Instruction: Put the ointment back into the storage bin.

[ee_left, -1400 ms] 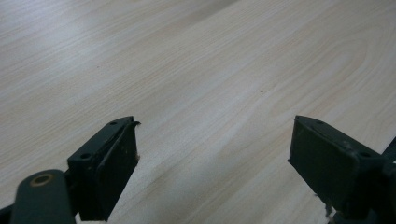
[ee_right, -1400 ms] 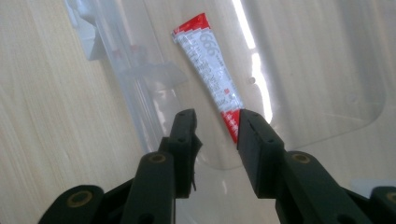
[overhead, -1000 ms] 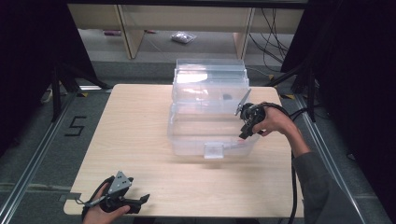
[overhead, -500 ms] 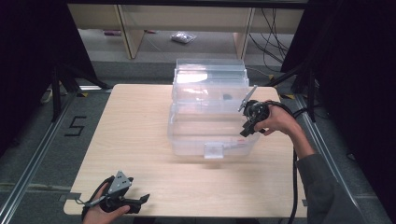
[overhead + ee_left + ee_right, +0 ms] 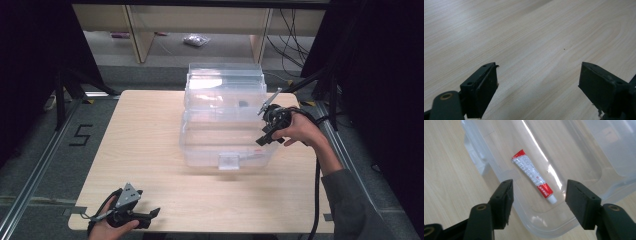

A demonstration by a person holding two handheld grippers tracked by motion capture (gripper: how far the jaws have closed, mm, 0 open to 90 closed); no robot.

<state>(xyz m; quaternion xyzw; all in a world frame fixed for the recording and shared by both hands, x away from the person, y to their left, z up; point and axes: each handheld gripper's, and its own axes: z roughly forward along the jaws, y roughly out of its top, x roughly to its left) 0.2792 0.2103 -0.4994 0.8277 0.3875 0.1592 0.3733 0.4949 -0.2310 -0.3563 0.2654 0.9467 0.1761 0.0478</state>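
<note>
Tube, red and white, lies flat on floor of clear plastic bin, lid propped up at bin's far side. Bin sits mid surface. Right gripper hovers over bin's right rim, jaws just been opening, now released, nothing between them; tube below, apart. Left gripper rests at surface's near-left corner as before, jaws spread wide, empty. Tube print too small to read. Floor marking "5" left of surface.
</note>
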